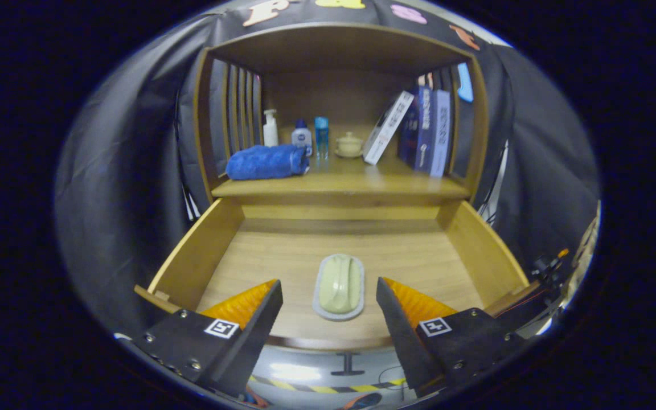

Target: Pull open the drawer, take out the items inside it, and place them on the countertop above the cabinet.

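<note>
The wooden drawer (203, 256) is pulled out wide below the countertop (339, 185). On its floor lies a pale green oblong item on a grey oval tray (339, 285), lengthwise between my fingers and slightly beyond their tips. My gripper (328, 290) is open, hovering above the drawer's front edge, with nothing touching either finger. On the countertop, a rolled blue towel (268, 162) lies at the left.
On the countertop stand a white pump bottle (270, 128), two small bottles (311, 136), a lidded cream cup on a saucer (349, 144), and leaning books (416, 131). The cabinet's side walls and top frame the shelf. The drawer's side walls (484, 247) flank the item.
</note>
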